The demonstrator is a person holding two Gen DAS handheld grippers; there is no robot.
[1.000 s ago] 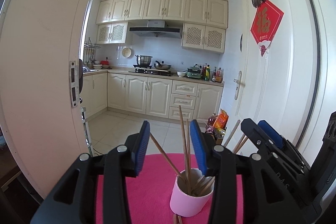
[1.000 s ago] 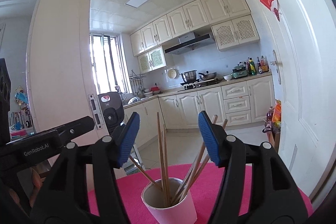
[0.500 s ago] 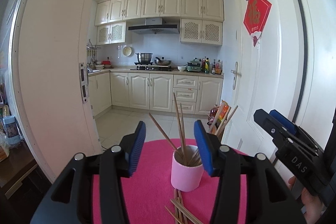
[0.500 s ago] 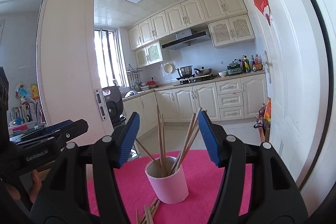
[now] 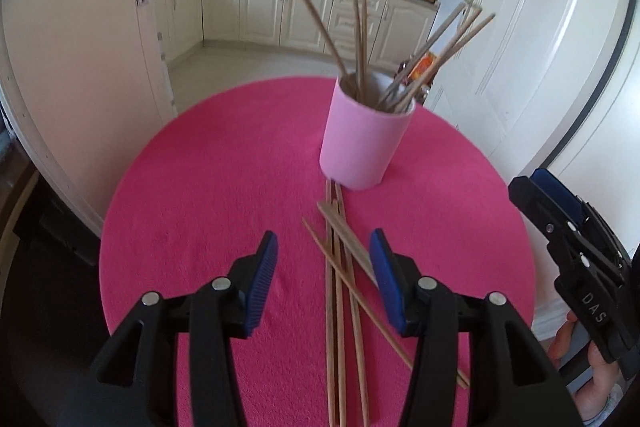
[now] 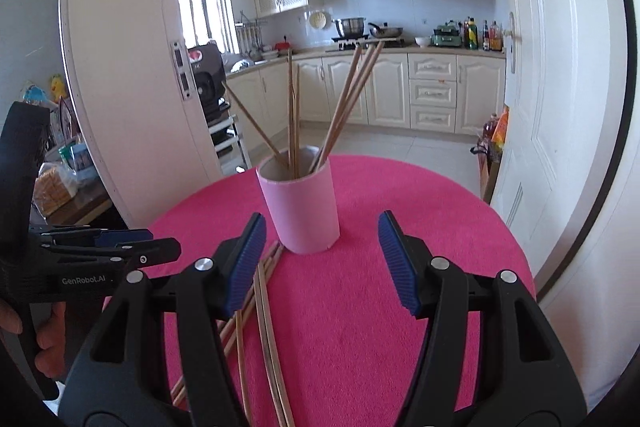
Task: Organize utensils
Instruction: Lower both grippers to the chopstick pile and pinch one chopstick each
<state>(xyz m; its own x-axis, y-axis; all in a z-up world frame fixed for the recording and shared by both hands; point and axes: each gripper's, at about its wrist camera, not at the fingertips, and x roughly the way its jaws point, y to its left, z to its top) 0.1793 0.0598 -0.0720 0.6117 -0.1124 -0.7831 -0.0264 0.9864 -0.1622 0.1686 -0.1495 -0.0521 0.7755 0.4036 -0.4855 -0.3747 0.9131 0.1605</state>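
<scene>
You are hovering the left gripper (image 5: 323,277), jaws wide and empty, over loose wooden chopsticks (image 5: 340,291) running toward 12 o'clock (the right gripper (image 6: 322,261), likewise wide, is hanging beside them).

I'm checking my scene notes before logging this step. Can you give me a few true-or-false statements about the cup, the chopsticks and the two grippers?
1. The pink cup stands upright on the pink tablecloth. True.
2. The cup is empty. False: several chopsticks stand in it.
3. Loose chopsticks lie on the cloth in front of the cup. True.
4. The left gripper holds a chopstick. False: its fingers are apart, gripping nothing.
5. The right gripper is open. True.
</scene>
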